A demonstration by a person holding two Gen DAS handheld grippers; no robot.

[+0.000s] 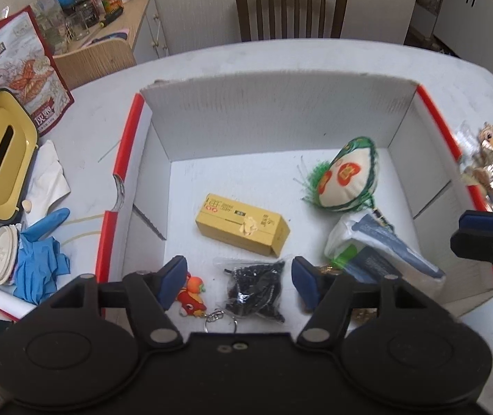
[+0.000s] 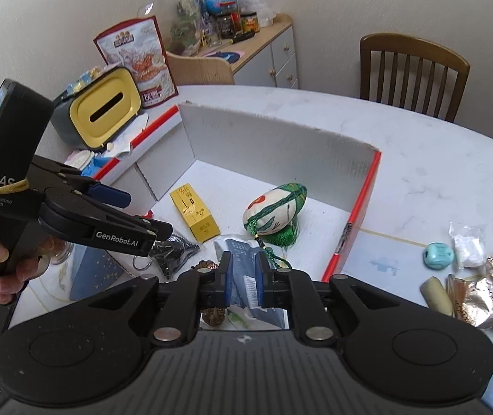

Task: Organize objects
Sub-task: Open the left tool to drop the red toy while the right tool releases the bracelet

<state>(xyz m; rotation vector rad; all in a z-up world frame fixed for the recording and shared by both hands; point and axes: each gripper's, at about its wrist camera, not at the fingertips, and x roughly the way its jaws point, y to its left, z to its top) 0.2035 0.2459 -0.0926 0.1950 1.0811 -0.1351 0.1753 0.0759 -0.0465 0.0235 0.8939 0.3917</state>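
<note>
My left tongs (image 1: pixel 234 278), spread, hover straight above the bead bag (image 1: pixel 256 290) (right tongs (image 2: pixel 243 278) nearly pressed together, seemingly empty).

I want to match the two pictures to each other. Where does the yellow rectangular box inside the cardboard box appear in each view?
Left wrist view: the yellow rectangular box lies near the picture's centre, on the floor of the cardboard box.
Right wrist view: the yellow rectangular box lies left of centre, just beyond the left gripper.
Shared landmark: the embroidered green-and-white sachet lies to its right in both views.
</note>
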